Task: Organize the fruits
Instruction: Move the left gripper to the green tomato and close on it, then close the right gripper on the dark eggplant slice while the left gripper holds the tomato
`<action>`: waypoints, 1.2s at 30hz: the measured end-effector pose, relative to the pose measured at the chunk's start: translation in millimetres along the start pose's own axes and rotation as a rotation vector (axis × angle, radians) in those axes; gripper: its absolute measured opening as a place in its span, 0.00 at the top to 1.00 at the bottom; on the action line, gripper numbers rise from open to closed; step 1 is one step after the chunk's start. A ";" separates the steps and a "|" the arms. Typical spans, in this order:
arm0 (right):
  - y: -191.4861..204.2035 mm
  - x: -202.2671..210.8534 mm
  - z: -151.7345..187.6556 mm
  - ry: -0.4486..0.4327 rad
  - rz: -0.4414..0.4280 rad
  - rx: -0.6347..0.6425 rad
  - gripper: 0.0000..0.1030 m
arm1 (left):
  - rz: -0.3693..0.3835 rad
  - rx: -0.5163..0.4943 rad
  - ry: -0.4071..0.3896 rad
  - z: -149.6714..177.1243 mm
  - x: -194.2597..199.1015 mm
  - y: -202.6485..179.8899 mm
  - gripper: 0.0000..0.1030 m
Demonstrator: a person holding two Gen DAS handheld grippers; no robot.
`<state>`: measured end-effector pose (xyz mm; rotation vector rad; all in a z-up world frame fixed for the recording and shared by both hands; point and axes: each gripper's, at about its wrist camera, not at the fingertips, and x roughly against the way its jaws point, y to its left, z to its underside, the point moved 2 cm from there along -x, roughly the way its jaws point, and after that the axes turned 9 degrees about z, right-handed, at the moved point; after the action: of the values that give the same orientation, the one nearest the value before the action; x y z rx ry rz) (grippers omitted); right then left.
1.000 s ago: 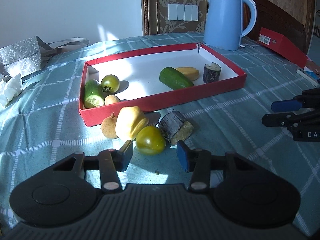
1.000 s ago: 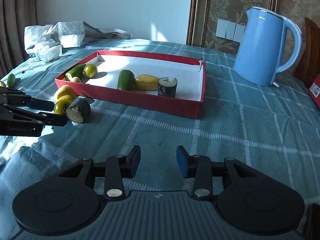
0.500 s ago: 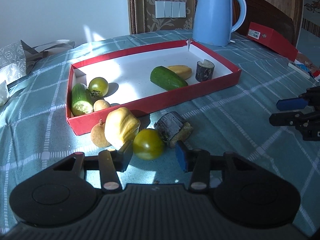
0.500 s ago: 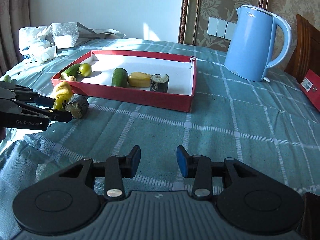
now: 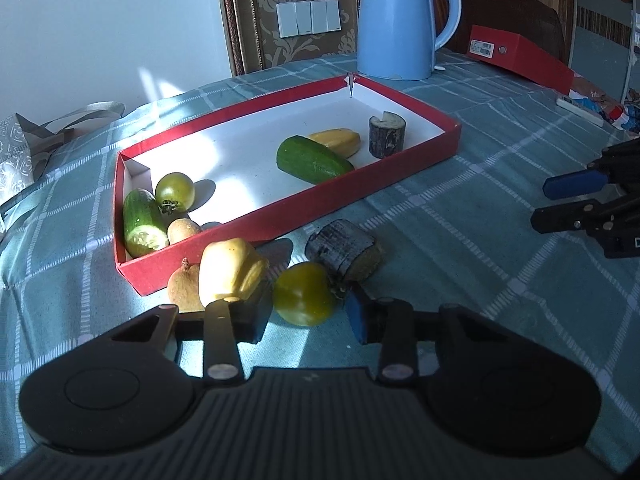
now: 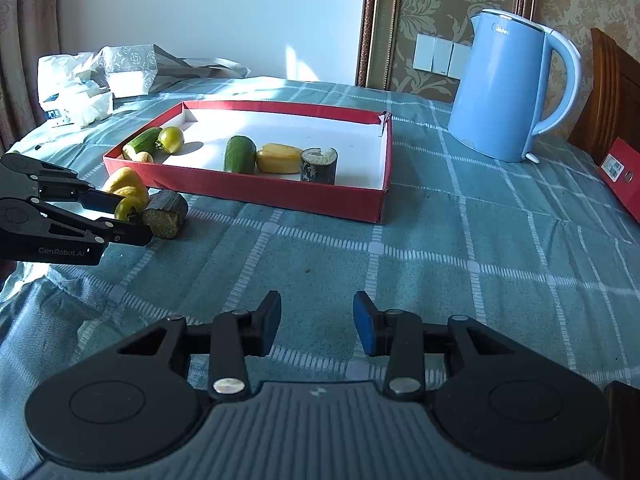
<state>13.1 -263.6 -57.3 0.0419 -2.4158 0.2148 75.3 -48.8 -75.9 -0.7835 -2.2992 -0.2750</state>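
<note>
A green tomato (image 5: pixel 304 300) lies on the checked cloth between the fingers of my left gripper (image 5: pixel 306 320), whose jaws are closing; a thin gap still shows at the blue pad. Beside it lie a yellow fruit (image 5: pixel 230 268), a brown fruit (image 5: pixel 184 288) and a dark cut chunk (image 5: pixel 344 248). Behind stands the red tray (image 5: pixel 320 204) holding cucumber pieces, another green tomato (image 5: pixel 175 191), a yellow piece and a dark cylinder (image 5: pixel 386 136). My right gripper (image 6: pixel 316 320) hovers open over bare cloth, well right of the pile. The right wrist view shows the left gripper (image 6: pixel 134 218) around the tomato (image 6: pixel 128 208).
A blue kettle (image 5: pixel 394 24) stands behind the tray's far corner. A flat red box (image 5: pixel 520 56) lies at the far right by a wooden chair. Paper bags and tissues (image 6: pixel 100 80) sit at the far left. Open cloth lies in front of the tray (image 6: pixel 280 196).
My left gripper has crept forward so the green tomato now sits between its fingers, and the jaws have narrowed. The view has rolled a little. The right gripper has kept still.
</note>
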 end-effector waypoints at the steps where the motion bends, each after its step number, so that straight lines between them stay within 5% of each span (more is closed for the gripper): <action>1: -0.2 0.2 -0.1 -0.001 0.000 0.000 0.63 | 0.004 0.004 -0.002 0.2 1.0 0.3 0.68; 14: 17.3 0.2 -8.3 -0.026 -0.078 0.069 0.63 | -0.055 0.048 -0.049 3.9 23.3 -8.7 0.70; 31: 95.6 -32.3 -52.3 -0.149 -0.347 0.497 0.61 | -0.131 0.216 -0.071 30.4 72.6 -0.5 0.70; 36: 98.7 -41.6 -61.9 -0.187 -0.410 0.576 0.48 | -0.159 0.244 -0.078 33.2 78.9 0.8 0.70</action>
<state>76.1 -157.2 -52.9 0.8382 -2.3819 0.7288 11.7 1.2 -47.9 -0.4974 -2.4151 -0.0318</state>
